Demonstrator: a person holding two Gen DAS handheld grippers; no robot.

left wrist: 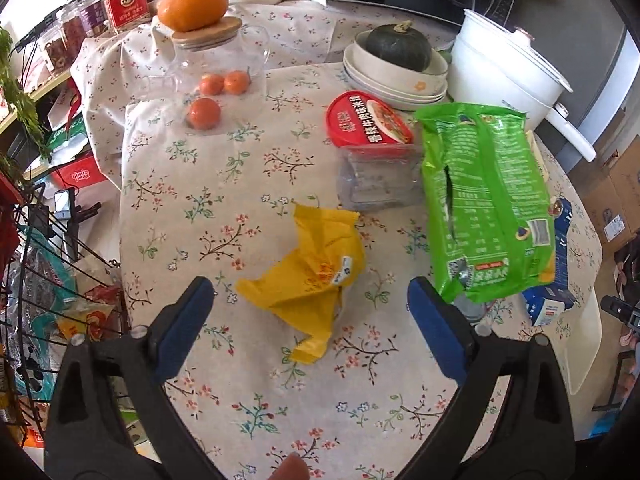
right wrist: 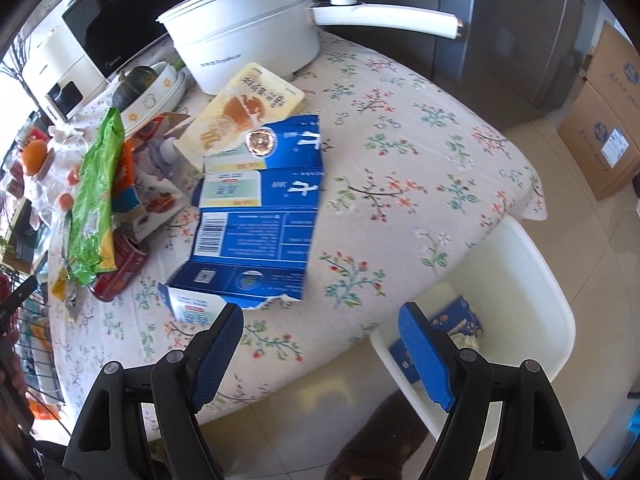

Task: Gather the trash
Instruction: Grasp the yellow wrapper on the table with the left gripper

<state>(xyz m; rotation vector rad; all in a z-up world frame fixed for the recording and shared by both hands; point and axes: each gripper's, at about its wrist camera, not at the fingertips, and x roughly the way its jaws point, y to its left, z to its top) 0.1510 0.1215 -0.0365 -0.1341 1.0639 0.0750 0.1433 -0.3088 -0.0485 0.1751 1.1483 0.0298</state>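
In the left wrist view my left gripper (left wrist: 310, 294) is open and hovers over a crumpled yellow bag (left wrist: 312, 268) on the floral tablecloth. A green snack bag (left wrist: 484, 204), a red-lidded clear plastic tub (left wrist: 370, 120) and a blue carton (left wrist: 554, 280) lie to its right. In the right wrist view my right gripper (right wrist: 320, 320) is open and empty at the table's near edge, just in front of the flattened blue carton (right wrist: 256, 216). A yellow box (right wrist: 244, 112), the green bag (right wrist: 94, 196) and a red can (right wrist: 120, 272) lie beyond. A white bin (right wrist: 532, 280) stands on the floor, holding blue packaging (right wrist: 456, 320).
A white electric pot (right wrist: 248, 40) with a long handle, stacked bowls with a dark squash (left wrist: 398, 48), a glass jar topped by an orange (left wrist: 192, 0) and small tangerines (left wrist: 204, 114) stand at the back. A wire rack (left wrist: 36, 280) is left; cardboard boxes (right wrist: 604, 112) are right.
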